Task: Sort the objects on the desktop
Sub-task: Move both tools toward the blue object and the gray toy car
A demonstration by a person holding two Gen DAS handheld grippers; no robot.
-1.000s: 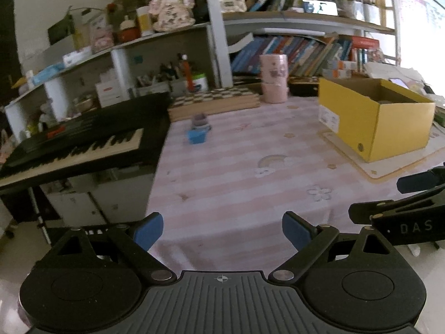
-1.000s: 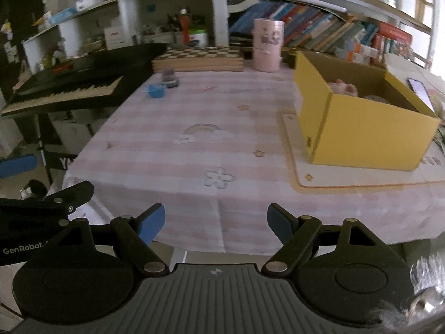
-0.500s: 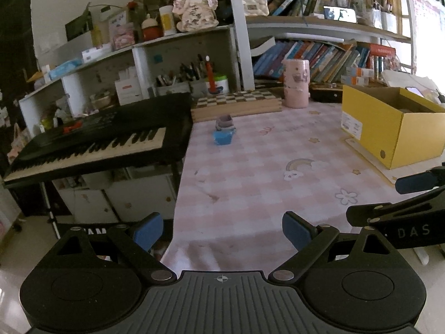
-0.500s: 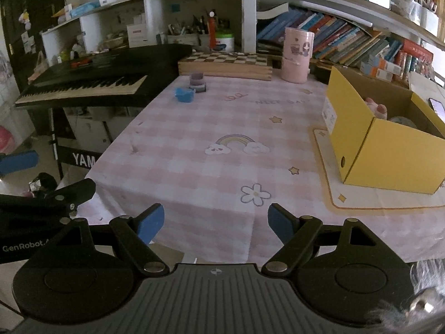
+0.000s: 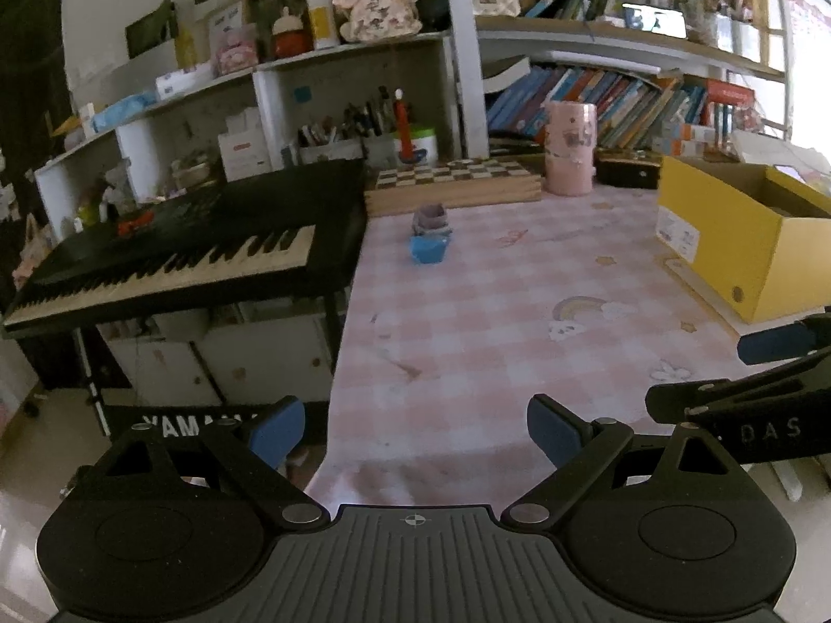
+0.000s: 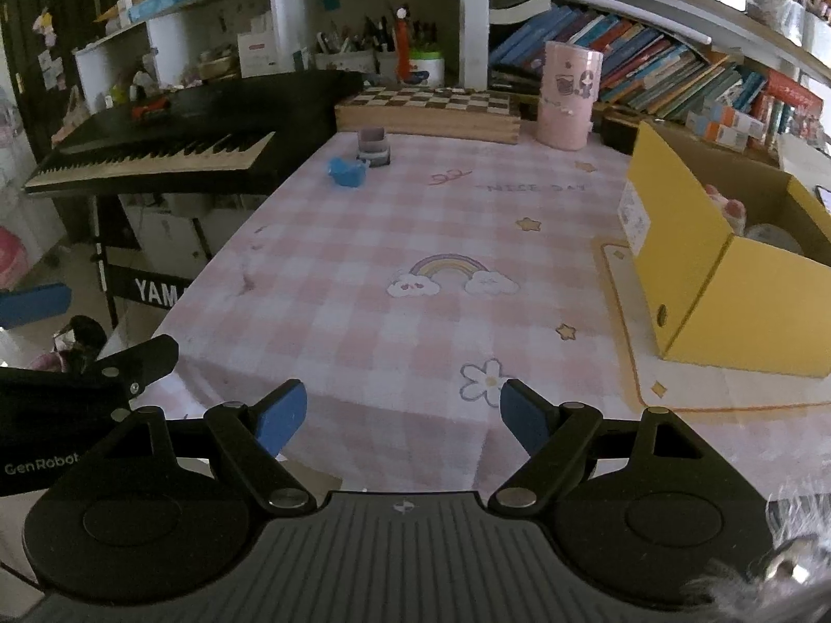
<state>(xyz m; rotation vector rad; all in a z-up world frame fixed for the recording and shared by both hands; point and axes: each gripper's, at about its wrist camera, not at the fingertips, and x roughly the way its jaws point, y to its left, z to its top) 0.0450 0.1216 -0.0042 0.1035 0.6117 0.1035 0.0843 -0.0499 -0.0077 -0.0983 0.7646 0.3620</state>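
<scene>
While both tools hang short of the cloth, progress: the sort looks mostly done, judged from how little lies loose.
Left hand-held gripper [image 5: 415, 423]: jaws spread, nothing between the blue pads, at the near edge of the counter [image 5: 467, 322].
Right hand-held gripper [image 6: 397, 415]: jaws spread and empty too, just beside the left one.
Ahead of both, far: a small blue object [image 6: 347, 172] and a grey little box [image 6: 373, 145], close together near the far left edge of the counter, well apart from either tool.
Ahead and right of the right tool: the yellow box [image 6: 727, 285] stands open on a mat; something pink and something pale show inside, too hidden to name.
Left to do: those two small things, likely bound for the yellow box.
Probably not loose items: pink canister [image 6: 567, 98], chessboard [image 6: 431, 109] at the back.
Beyond the left edge: keyboard [image 5: 171, 259].
</scene>
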